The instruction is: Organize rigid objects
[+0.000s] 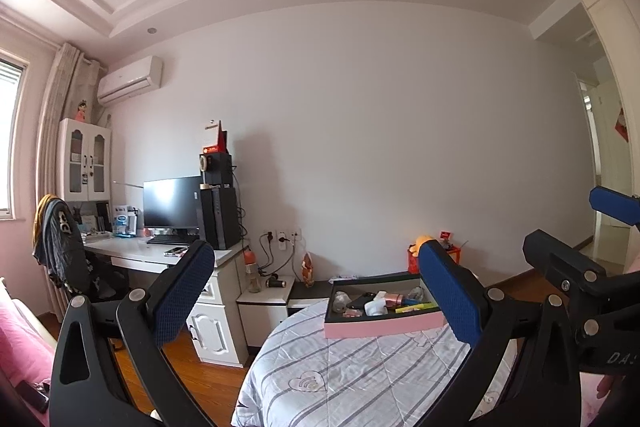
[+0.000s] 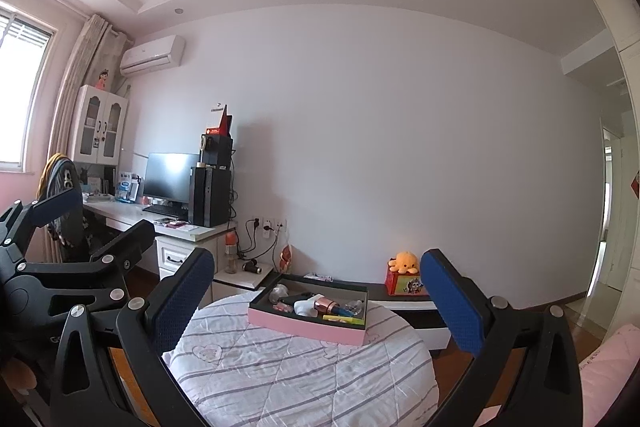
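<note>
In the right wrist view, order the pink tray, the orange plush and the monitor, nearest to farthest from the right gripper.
1. Pink tray, on the bed, straight ahead of the right gripper.
2. Orange plush, right, on a box by the wall.
3. Monitor, far left, on the desk.

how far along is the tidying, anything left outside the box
Done, by the look of it: small items, including a rose-gold cylinder and a yellow marker, lie inside the pink box on the striped quilt. In hand: nothing; left gripper and right gripper are open and empty. Left: no loose item shows on the quilt; sorting inside the box may remain.
</note>
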Demonstrator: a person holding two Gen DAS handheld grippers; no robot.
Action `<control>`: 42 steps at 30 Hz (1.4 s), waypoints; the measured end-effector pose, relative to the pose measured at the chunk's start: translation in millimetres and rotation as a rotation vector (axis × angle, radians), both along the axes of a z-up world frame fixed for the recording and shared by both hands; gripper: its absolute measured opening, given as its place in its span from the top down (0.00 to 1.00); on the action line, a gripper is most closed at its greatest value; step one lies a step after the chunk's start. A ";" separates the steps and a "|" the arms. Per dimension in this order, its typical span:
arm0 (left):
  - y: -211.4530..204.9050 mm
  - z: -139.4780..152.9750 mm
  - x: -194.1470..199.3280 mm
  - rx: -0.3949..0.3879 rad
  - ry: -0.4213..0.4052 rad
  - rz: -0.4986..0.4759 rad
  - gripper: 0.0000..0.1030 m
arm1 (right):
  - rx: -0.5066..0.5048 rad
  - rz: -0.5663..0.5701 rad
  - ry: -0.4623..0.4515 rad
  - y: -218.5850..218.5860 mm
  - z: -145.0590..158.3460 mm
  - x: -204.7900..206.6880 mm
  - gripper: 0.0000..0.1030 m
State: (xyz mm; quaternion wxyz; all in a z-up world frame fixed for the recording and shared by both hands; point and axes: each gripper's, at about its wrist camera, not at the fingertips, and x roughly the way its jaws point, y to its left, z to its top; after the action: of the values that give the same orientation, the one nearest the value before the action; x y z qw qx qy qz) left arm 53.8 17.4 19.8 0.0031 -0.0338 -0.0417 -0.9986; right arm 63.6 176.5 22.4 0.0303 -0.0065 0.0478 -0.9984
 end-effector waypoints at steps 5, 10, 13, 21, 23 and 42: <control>1.3 1.2 3.2 0.006 0.023 0.003 0.00 | 0.006 -0.003 0.040 -0.2 3.1 5.9 0.00; 2.9 -2.5 4.5 -0.003 0.035 0.013 0.00 | 0.010 -0.018 0.057 -0.1 0.2 8.6 0.00; 3.8 -3.7 2.2 -0.005 0.028 0.011 0.00 | 0.006 -0.014 0.051 0.9 -0.9 8.2 0.00; 4.9 -2.7 -1.0 -0.006 0.022 0.010 0.00 | 0.011 -0.021 0.051 -0.6 0.5 9.4 0.00; 5.0 -2.6 -1.2 -0.005 0.023 0.011 0.00 | 0.014 -0.022 0.051 0.0 -0.4 10.0 0.00; 6.9 -3.9 -3.9 -0.003 0.027 0.017 0.00 | 0.017 -0.018 0.043 -0.2 -0.9 8.9 0.00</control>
State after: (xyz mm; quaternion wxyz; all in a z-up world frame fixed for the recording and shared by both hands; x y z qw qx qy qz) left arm 49.8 24.3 15.8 0.0119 -0.0471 -0.0434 -0.9979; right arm 72.5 176.3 21.5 0.0202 -0.0272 0.0570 -0.9978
